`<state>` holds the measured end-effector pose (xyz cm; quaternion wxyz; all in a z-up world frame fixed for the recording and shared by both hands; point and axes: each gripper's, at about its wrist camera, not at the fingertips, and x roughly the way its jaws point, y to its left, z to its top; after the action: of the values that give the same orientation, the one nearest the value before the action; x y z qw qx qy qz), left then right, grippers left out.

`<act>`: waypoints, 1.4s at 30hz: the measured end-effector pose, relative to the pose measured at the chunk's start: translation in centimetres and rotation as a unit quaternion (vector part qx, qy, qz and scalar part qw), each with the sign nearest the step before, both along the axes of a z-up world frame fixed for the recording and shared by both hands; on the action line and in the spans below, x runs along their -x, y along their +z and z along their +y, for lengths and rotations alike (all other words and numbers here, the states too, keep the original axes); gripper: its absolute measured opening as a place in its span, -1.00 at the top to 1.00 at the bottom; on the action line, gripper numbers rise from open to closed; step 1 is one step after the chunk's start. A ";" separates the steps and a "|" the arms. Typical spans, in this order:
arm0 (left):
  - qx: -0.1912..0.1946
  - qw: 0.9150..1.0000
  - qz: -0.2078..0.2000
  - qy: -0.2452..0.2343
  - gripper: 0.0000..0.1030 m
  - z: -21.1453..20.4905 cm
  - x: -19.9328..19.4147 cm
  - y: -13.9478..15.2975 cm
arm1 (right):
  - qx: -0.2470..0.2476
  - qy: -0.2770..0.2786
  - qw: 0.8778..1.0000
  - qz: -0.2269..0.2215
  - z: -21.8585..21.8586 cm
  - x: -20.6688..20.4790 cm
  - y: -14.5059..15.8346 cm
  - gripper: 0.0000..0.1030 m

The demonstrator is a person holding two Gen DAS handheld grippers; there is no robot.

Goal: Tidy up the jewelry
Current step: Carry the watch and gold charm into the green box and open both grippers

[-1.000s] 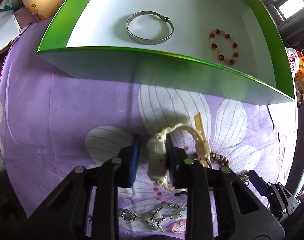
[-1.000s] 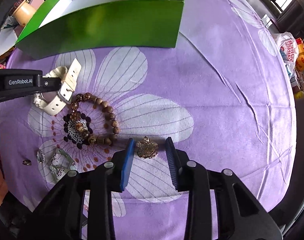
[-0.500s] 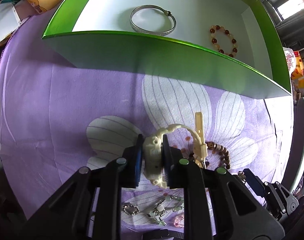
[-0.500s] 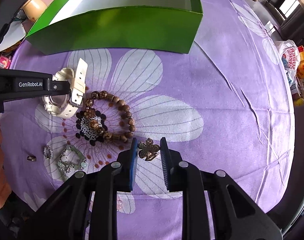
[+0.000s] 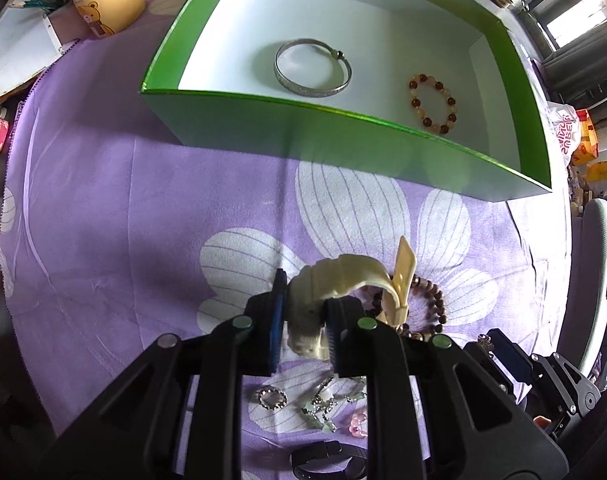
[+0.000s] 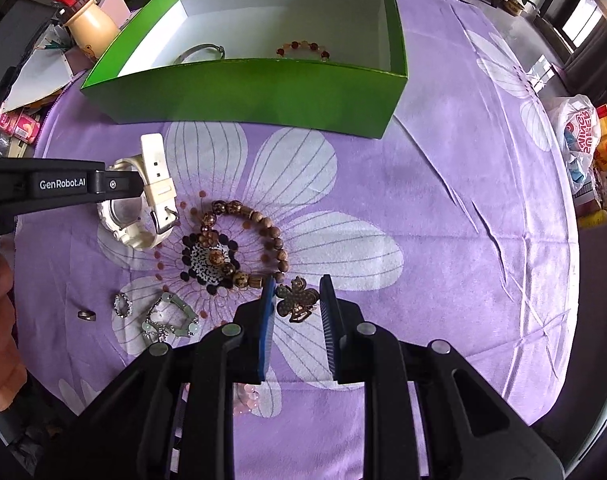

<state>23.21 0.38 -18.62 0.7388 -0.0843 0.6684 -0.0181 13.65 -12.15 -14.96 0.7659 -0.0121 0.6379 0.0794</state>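
Since a second ago your left gripper (image 5: 303,330) has closed on the watch (image 5: 323,300) and begun raising it off the cloth (image 5: 143,220), strap arching ahead of the fingers; your right gripper (image 6: 295,320), which had narrowed around the clover brooch (image 6: 295,300), now stands wider, jaws apart on either side of it and, as far as the view shows, not touching it.

Progress looks early: the green box (image 5: 343,132) holds only a silver bangle (image 5: 311,68) and an amber bead bracelet (image 5: 433,102); still out on the cloth are the brooch, a wooden bead bracelet (image 6: 243,240), a jade chain (image 6: 171,316), a small ring (image 6: 122,305), a dark band (image 6: 86,314) and a pink piece (image 5: 357,426); a black strap (image 5: 327,462) lies near the table edge.

Your left tool points level toward the box's near wall; your right angles down at the brooch, well short of the box.
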 end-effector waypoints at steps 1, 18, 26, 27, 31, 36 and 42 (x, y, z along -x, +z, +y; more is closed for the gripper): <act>0.000 1.000 -0.004 0.000 0.66 0.1 0.1 0.6 | -0.001 0.001 1.000 -0.002 -0.1 0.0 0.3 0.57; -0.020 0.998 -0.063 0.013 0.66 2.3 -4.2 9.4 | -0.027 0.022 0.998 -0.049 1.7 -7.5 8.3 0.57; -0.019 0.997 -0.069 0.015 0.66 2.0 -12.0 7.6 | -0.030 0.007 0.999 -0.037 2.6 -17.6 6.3 0.57; -0.020 0.997 -0.067 0.015 0.66 2.0 -13.0 7.0 | -0.031 0.005 0.999 -0.029 2.7 -19.1 5.3 0.57; -0.030 0.998 -0.057 0.017 0.66 1.8 -17.5 4.4 | -0.017 -0.002 1.000 -0.012 3.1 -23.1 2.1 0.57; -0.038 0.999 -0.028 0.018 0.66 1.5 -20.2 0.8 | -0.012 -0.001 1.000 0.015 3.7 -25.4 -1.5 0.57; -0.042 0.999 -0.025 0.017 -0.25 1.3 -21.0 -0.7 | -0.010 0.009 1.000 -0.007 4.6 -25.8 -1.5 -0.57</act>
<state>44.20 1.73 -19.30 0.7582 -0.0640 0.6485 0.0200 39.49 -7.51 -16.46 0.7698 -0.0110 0.6314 0.0929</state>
